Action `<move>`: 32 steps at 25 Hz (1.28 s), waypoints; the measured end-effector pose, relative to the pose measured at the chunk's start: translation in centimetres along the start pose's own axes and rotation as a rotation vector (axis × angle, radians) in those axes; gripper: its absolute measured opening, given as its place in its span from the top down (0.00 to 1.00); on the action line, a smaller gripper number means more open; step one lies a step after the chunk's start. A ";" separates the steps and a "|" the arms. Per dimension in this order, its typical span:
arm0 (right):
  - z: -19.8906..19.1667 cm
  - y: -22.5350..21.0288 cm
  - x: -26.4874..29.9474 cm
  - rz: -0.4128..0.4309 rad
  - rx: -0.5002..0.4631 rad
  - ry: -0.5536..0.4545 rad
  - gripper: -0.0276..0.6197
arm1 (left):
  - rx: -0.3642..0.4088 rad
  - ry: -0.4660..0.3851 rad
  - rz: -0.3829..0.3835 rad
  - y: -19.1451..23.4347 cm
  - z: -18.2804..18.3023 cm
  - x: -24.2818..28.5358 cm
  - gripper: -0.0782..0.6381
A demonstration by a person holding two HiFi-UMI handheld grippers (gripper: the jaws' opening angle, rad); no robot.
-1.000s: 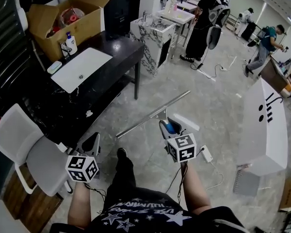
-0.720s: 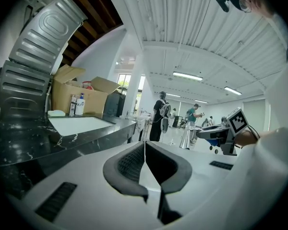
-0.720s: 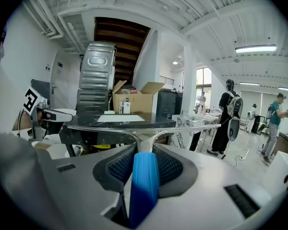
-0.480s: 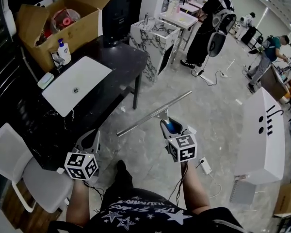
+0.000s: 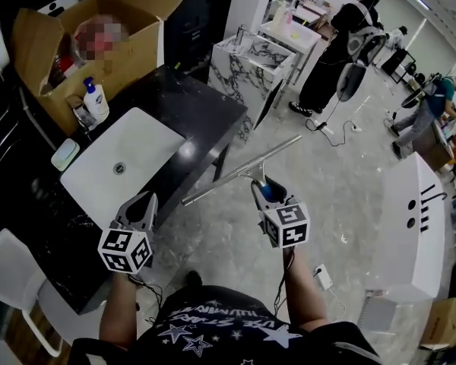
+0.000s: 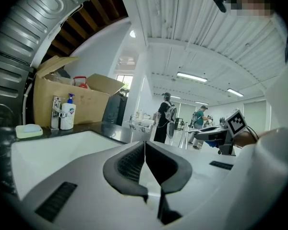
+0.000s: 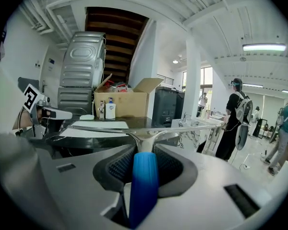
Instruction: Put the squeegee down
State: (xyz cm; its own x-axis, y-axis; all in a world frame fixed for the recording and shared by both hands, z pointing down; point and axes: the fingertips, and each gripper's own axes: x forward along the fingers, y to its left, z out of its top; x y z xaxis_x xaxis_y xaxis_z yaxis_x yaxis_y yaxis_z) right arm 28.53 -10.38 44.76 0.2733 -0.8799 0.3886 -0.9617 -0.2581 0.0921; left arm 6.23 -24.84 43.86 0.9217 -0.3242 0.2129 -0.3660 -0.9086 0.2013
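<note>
One squeegee (image 5: 242, 170), blade crosswise (blue handle rearward)

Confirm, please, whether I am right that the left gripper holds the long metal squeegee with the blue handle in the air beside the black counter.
Wrong gripper: the right gripper view shows the right gripper shut on the long metal squeegee with the blue handle; the left gripper is shut, empty. It is in the air beside the black counter.
</note>
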 end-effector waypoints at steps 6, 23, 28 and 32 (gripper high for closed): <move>1.9 -0.6 5.8 0.007 -0.011 -0.002 0.74 | -0.010 -0.002 0.007 4.6 1.1 3.5 0.86; 9.0 -4.6 28.1 0.254 -0.081 -0.009 0.74 | -0.069 -0.063 0.315 15.0 4.8 12.4 0.86; 11.5 -6.2 35.5 0.342 -0.095 0.017 0.74 | -0.083 -0.084 0.439 17.0 7.1 15.1 0.86; 13.3 -6.3 41.1 0.411 -0.097 0.025 0.74 | -0.106 -0.095 0.540 19.2 7.6 16.5 0.86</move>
State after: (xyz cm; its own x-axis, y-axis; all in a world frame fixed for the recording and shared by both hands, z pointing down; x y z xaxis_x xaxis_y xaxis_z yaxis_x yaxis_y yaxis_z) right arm 46.09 -50.26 47.97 -0.1328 -0.8915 0.4332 -0.9883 0.1521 0.0101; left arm 15.42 -49.65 44.02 0.6056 -0.7630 0.2259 -0.7957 -0.5771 0.1837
